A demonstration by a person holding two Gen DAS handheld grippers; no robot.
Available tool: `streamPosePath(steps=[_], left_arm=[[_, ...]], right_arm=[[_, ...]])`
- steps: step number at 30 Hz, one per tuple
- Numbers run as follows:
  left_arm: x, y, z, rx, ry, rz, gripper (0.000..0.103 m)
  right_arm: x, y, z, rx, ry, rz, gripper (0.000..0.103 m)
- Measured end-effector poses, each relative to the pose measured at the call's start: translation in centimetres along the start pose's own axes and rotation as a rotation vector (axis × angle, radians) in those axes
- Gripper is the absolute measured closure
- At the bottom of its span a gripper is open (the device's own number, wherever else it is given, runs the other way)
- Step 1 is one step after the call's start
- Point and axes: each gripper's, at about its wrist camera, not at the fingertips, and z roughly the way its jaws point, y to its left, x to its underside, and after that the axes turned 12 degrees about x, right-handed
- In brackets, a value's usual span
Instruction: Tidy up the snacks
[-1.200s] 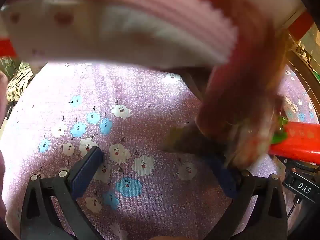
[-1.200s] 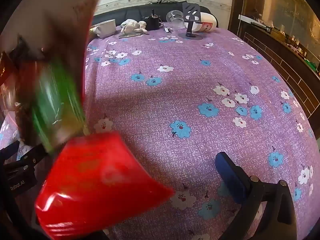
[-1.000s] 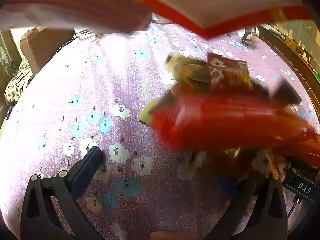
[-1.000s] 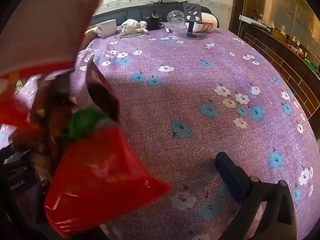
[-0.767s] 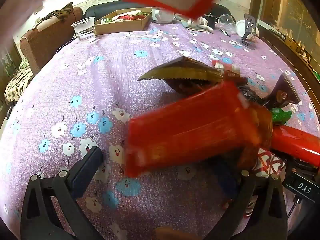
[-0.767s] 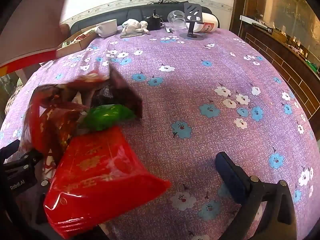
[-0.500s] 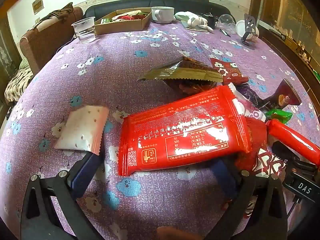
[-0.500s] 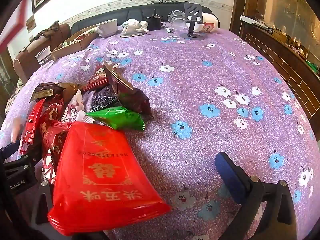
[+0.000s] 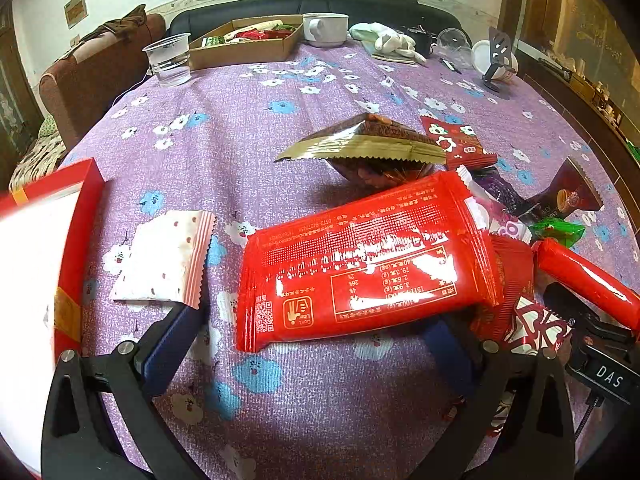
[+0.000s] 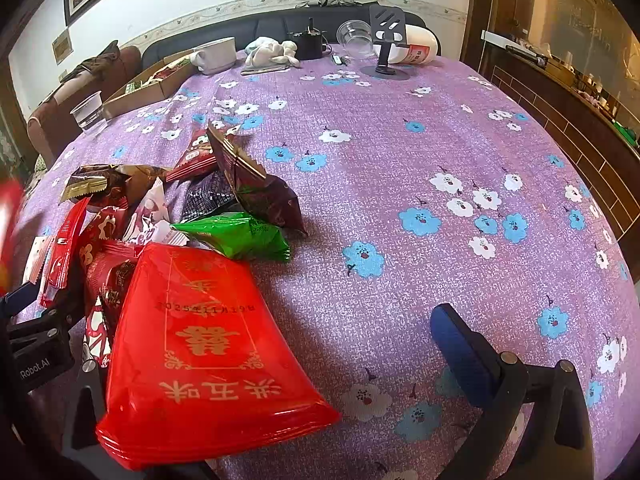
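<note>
At far left, a red-edged box (image 9: 60, 240) stands blurred at the frame edge. The left gripper (image 9: 316, 344) hovers low over the desk (image 9: 248, 128), jaws spread apart and empty. A white spotted packet (image 9: 164, 256) lies just beyond its left finger. A large red packet (image 9: 360, 264) rests between the fingers, overlapping a heap of snacks (image 10: 224, 200). The right gripper (image 10: 280, 360) is likewise spread apart; a red pouch (image 10: 204, 344) covers its left finger.
</note>
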Motion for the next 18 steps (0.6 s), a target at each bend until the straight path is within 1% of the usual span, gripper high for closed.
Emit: streamPosePath(steps=[18], left_arm=[[-0.07,-0.36,-0.08,0.001,0.000,-0.001,0.000]], right_arm=[[-0.02,0.29,0.03,0.007,0.003,0.008,0.000]])
